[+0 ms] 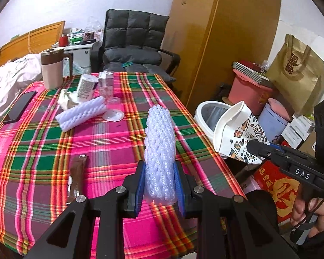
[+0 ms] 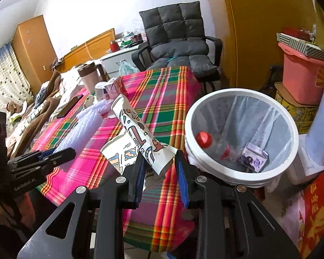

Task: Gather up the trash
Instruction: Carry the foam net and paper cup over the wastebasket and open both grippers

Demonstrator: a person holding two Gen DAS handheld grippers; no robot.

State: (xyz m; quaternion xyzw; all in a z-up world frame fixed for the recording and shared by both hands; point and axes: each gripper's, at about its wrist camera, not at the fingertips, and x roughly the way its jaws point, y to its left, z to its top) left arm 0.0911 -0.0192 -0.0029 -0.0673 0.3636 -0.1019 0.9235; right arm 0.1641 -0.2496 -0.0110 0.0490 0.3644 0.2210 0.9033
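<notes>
right wrist view: right tongs (image 2: 159,168) clenched on printed white paper bag (image 2: 140,138); carry fully over white lined bin (image 2: 244,95) before releasing; left tongs (image 1: 159,181) clamp white foam net sleeve (image 1: 159,142), drop second

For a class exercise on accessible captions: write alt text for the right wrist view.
The right tool grips a patterned paper bag above a plaid tablecloth, beside a white lined bin holding a red-capped bottle and a small carton. At left, the left tool holds white foam netting.
</notes>
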